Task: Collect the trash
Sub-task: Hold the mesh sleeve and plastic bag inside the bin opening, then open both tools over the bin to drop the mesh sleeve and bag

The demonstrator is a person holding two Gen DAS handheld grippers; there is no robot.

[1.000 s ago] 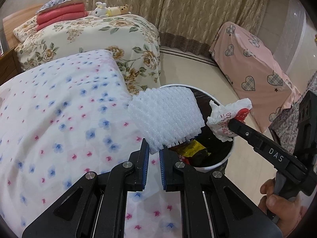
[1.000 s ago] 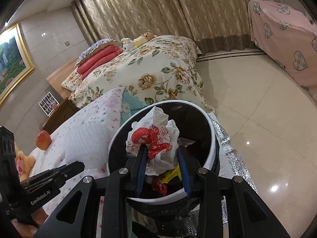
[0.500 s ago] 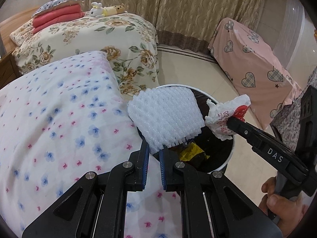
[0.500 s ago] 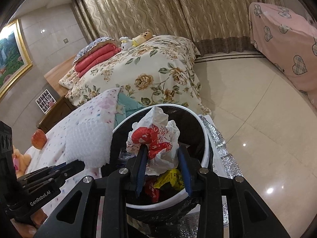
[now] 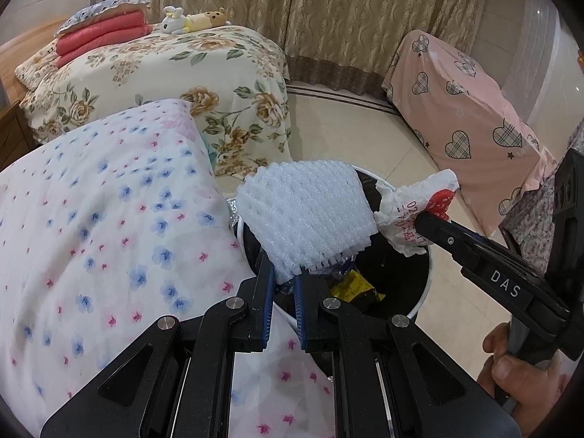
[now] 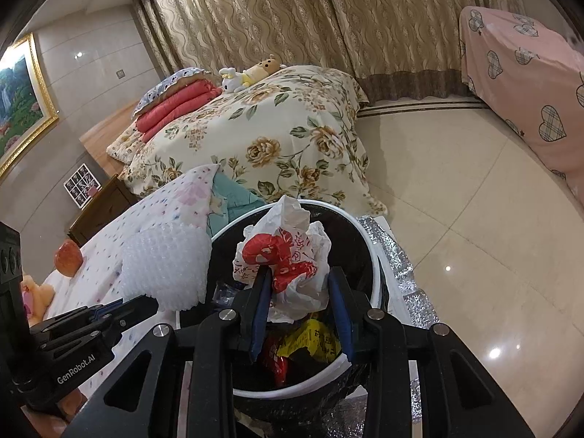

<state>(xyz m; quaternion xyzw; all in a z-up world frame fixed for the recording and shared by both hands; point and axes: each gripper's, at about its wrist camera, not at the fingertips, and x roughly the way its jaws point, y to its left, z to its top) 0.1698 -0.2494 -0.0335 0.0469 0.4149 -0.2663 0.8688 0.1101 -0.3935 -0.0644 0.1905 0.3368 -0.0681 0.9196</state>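
My left gripper [image 5: 283, 273] is shut on the lower edge of a white foam net sleeve [image 5: 306, 215], which stands up over the near-left rim of the black, white-rimmed trash bin [image 5: 425, 292]. From the right, my right gripper [image 5: 423, 219] holds a crumpled white and red plastic bag [image 5: 412, 200] above the bin's mouth. In the right wrist view the bag [image 6: 288, 248] sits pinched between the right gripper's [image 6: 301, 277] fingers over the bin [image 6: 368, 255]. The foam sleeve [image 6: 164, 266] and left gripper [image 6: 146, 301] show at the left. Yellow [image 6: 314, 339] and red wrappers lie inside the bin.
A quilt with blue and pink flowers [image 5: 91, 219] lies left of the bin, with an apple [image 6: 68, 257] on it. Behind it is a floral bed [image 5: 182, 69]. Furniture under a pink heart-print cloth [image 5: 467, 109] stands at the right. Silver foil [image 6: 401, 255] lies under the bin on the tiled floor.
Both grippers keep their hold and stay over the bin. The views have shifted only slightly.
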